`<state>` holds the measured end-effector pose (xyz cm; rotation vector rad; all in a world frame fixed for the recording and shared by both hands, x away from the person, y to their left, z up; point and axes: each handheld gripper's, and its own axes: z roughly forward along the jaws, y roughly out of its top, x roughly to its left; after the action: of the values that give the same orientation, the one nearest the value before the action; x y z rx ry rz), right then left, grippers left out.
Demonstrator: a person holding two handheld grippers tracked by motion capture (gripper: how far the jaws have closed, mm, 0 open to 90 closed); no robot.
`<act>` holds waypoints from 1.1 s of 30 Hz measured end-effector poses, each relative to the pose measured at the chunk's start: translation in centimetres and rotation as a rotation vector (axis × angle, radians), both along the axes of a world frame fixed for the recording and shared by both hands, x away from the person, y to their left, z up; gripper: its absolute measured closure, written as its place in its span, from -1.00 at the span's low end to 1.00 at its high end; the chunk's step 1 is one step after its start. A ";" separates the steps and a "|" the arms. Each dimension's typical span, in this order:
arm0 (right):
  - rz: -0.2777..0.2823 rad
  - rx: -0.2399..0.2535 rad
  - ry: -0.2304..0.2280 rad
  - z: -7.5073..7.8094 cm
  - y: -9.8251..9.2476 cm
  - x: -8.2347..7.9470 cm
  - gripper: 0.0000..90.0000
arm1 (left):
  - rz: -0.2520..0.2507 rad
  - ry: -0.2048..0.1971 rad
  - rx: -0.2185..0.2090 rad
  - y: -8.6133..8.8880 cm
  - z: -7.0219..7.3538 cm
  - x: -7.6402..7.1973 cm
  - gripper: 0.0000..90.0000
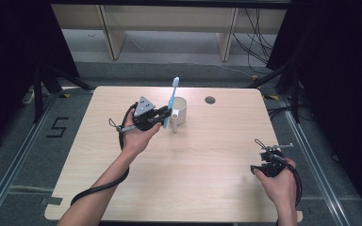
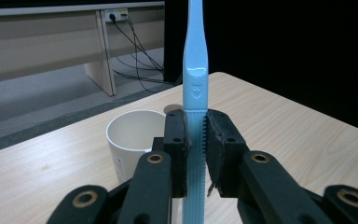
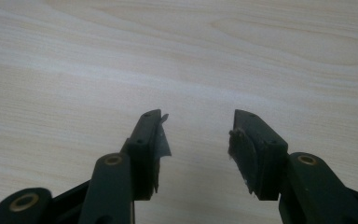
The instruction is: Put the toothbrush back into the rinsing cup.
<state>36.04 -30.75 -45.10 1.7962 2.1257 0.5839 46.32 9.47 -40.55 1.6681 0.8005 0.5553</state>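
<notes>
Two grippers in play over a pale wood surface [image 1: 193,160]. Left gripper [image 1: 162,117], held in the left hand [image 1: 136,136], sits at the far middle of the surface, just beside a white mug [image 1: 179,111]. Its fingers [image 2: 175,140] are clamped on the ribbed lower handle of a light blue toothbrush [image 2: 195,79], pads pressed to both sides. Toothbrush stands near upright, head end up, tilted slightly; in the high view it rises just in front of the mug's left rim, lower end off the surface. Mug upright, open mouth up, handle toward the person. Right gripper [image 3: 198,140], in the right hand [image 1: 278,181], is near the right edge, well apart from mug and toothbrush; fingers spread apart, nothing between them, bare wood beneath.
</notes>
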 end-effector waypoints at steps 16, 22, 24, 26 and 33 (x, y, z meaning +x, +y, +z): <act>0.008 0.006 -0.009 0.1 -0.2 -0.1 0.20 | 0.003 -0.062 -0.075 -0.6 -0.7 0.5 0.75; -0.001 0.010 -0.001 0.1 -0.2 -0.1 0.20 | 0.007 -0.072 -0.097 -0.6 -0.9 0.9 0.75; -0.005 0.008 -0.001 0.1 -0.2 -0.1 0.20 | 0.006 -0.079 -0.102 -0.6 -1.0 1.0 0.75; -0.005 0.008 -0.002 0.1 -0.3 -0.1 0.20 | 0.010 -0.086 -0.108 -0.6 -1.1 1.1 0.75; 0.007 0.006 -0.012 0.1 -0.4 -0.1 0.20 | 0.018 -0.107 -0.123 -0.7 -1.3 1.4 0.74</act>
<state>35.95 -31.18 -45.03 1.7843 2.1258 0.6018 47.77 8.81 -41.82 1.5074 0.7573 0.5914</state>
